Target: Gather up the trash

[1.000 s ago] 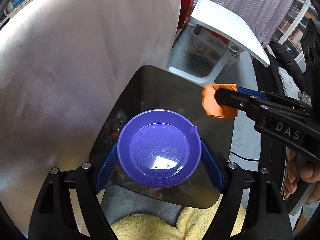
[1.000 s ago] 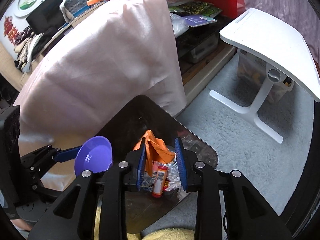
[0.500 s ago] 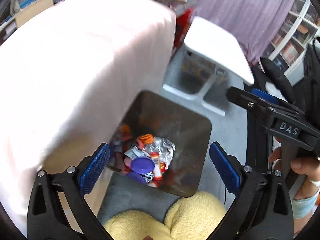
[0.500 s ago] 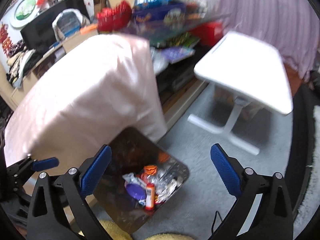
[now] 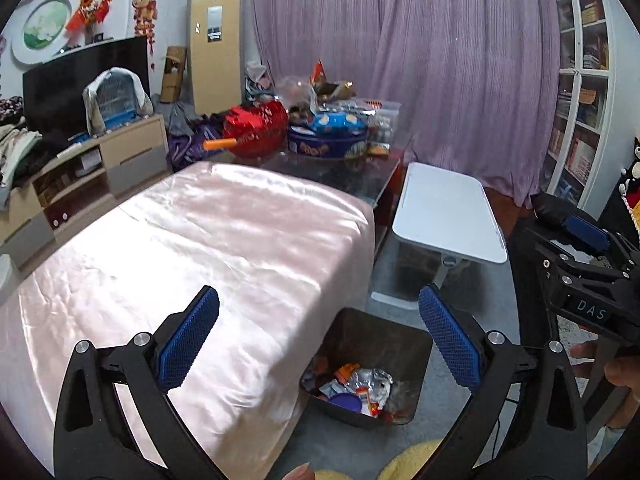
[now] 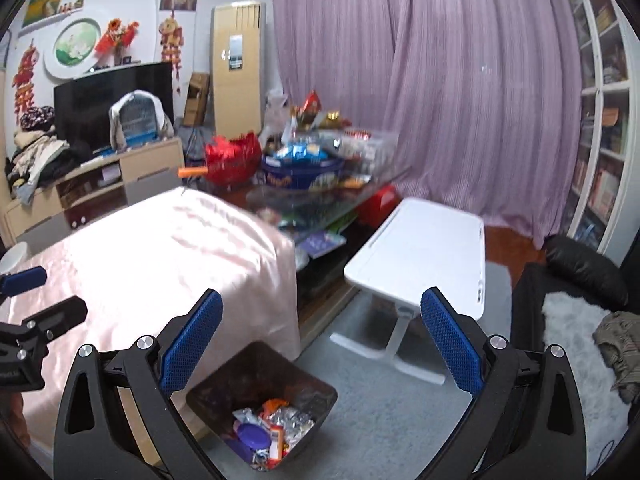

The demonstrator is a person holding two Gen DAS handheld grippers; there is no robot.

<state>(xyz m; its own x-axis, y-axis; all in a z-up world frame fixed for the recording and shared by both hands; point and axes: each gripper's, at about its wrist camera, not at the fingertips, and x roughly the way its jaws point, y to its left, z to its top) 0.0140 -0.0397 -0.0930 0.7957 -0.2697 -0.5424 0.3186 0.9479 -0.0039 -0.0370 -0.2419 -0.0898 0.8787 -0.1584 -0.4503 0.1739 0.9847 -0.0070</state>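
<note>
Both grippers stand spread wide and empty: the left gripper (image 5: 318,338) and the right gripper (image 6: 320,340), each above the dark trash bin (image 6: 312,390) on the grey carpet beside the pink-covered table (image 5: 192,256). Inside the bin lie a purple lid (image 6: 253,435), crumpled foil (image 5: 370,380) and an orange scrap (image 5: 347,370) — deeper trash is too shadowed to make out. The right gripper is cut off at the left-wrist view's edge.

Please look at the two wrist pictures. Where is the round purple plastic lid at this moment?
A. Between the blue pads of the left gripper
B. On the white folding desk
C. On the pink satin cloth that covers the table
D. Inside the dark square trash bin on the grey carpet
D: the round purple plastic lid lies among wrappers and foil inside the dark square trash bin, and both grippers are open and empty.
</note>
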